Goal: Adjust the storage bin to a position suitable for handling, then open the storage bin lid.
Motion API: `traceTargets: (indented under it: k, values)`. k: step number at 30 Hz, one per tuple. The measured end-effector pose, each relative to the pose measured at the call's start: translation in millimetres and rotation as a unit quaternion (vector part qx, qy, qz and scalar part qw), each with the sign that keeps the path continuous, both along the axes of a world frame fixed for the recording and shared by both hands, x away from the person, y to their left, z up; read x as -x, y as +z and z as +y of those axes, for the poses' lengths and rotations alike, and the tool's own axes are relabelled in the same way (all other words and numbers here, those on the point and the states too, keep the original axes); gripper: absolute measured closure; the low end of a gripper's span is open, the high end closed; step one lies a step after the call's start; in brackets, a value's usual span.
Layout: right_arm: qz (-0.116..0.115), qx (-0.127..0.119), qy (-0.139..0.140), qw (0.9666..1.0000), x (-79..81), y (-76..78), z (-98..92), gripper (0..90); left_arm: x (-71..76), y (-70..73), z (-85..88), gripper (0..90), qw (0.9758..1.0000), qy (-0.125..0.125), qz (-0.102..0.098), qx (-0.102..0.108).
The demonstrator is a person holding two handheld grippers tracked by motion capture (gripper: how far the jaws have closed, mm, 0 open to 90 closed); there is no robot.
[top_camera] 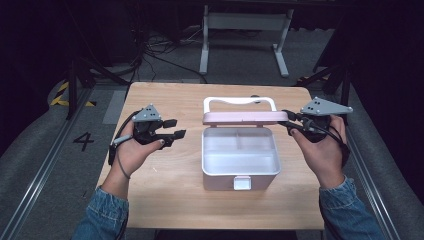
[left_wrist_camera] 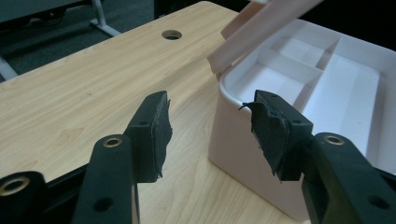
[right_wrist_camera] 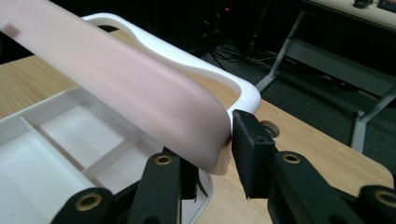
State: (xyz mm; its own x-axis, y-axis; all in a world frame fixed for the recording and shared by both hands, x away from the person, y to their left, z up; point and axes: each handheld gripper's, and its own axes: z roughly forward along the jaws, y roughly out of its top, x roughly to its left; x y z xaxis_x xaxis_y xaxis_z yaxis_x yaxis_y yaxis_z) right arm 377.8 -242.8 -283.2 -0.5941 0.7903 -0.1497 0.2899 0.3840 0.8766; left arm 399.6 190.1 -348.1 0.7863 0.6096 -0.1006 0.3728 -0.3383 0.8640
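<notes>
- White box (top_camera: 240, 157) mid-bench (top_camera: 165, 200), pink lid (top_camera: 245, 117) raised toward far edge; divided compartments empty.
- Right gripper (top_camera: 290, 124) at lid's right corner, jaws around lid edge; contact unclear.
- Left gripper (top_camera: 175, 129) left of box, jaws wide apart, holding nothing.
- Cable hole (left_wrist_camera: 171, 34) near bench's far edge.

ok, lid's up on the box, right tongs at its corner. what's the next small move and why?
Probably swing the right tongs further back to tip the pink lid fully open. Its corner sits between the jaws, and it leans only partway over the white box, shading the tray dividers. The left tongs hang open beside the box, touching nothing, so they could steady its wall first.
</notes>
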Motion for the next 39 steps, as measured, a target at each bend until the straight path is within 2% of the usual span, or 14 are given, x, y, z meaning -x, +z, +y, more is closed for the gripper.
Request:
traceTargets:
  k: [5, 11, 20, 23, 30, 35, 39]
  values:
    - [0.001, -0.016, -0.016, 0.9997, -5.9, 0.4, 0.9, 75.6, 1.0, -9.2, 2.5, 47.8, 1.0000, -0.001, 0.004, 0.007]
    - [0.003, -0.016, -0.029, 0.9994, -12.5, 3.0, 3.0, 77.5, -1.7, -16.6, 6.6, 47.7, 0.9995, -0.002, 0.011, 0.029]
    - [0.004, -0.029, -0.043, 0.9986, -25.7, 3.7, 3.1, 79.9, -5.5, -17.2, 6.2, 47.7, 0.9996, -0.005, 0.008, 0.028]
    - [0.003, -0.031, -0.047, 0.9984, -29.5, 4.3, 3.3, 80.7, -6.1, -17.5, 7.0, 47.7, 0.9995, -0.005, 0.013, 0.030]
    - [0.014, -0.033, -0.053, 0.9980, -41.4, 8.3, 4.7, 82.2, -6.5, -18.0, 10.1, 47.6, 0.9996, -0.003, 0.013, 0.027]
    - [0.029, -0.051, -0.054, 0.9968, -54.4, 8.2, 2.3, 82.8, -4.7, -18.7, 12.0, 47.4, 0.9996, -0.002, 0.012, 0.024]
    - [0.035, -0.052, -0.054, 0.9965, -61.4, 8.3, 2.5, 83.0, -2.6, -19.8, 13.8, 47.3, 0.9996, 0.000, 0.017, 0.024]
